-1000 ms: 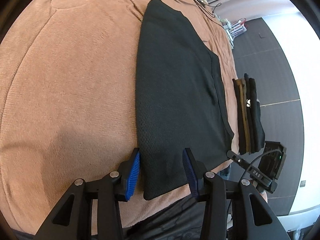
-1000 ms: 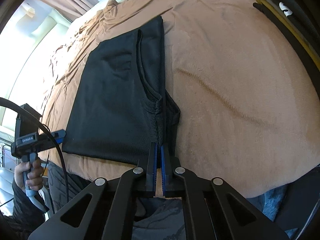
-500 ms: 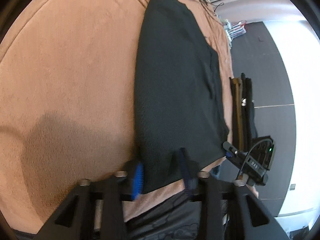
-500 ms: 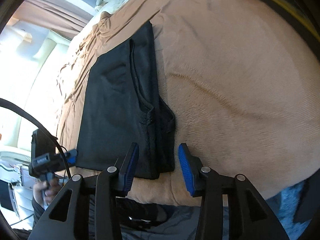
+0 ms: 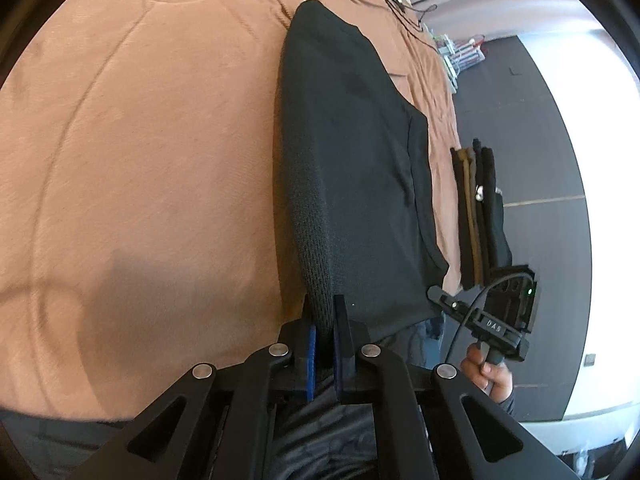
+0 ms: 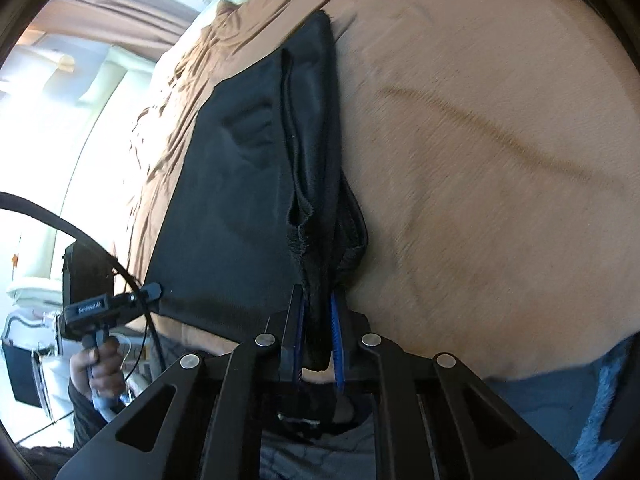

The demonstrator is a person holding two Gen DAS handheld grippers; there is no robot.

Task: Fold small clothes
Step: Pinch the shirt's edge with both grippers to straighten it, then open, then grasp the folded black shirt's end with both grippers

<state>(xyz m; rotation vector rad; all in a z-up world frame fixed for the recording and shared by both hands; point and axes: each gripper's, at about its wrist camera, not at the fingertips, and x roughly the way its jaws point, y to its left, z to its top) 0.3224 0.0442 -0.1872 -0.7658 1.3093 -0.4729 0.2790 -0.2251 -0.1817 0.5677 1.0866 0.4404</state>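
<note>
While lying flat on the brown bed blanket [image 5: 140, 168], black top [image 5: 360, 184] pinched at both near corners: left hand-held gripper [image 5: 323, 344] clamped tight, right hand-held gripper [image 6: 316, 344] closing on cloth. Folded clothes pile [image 5: 480, 216] just beside.

I see a bed under a tan blanket [image 5: 140, 160], dark floor [image 5: 540, 140] beside it, bright curtained windows [image 6: 80, 60] behind

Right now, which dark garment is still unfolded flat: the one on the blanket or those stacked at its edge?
The black mesh garment on the tan blanket, pinched at both near corners; the folded stack stands untouched at the edge.
</note>
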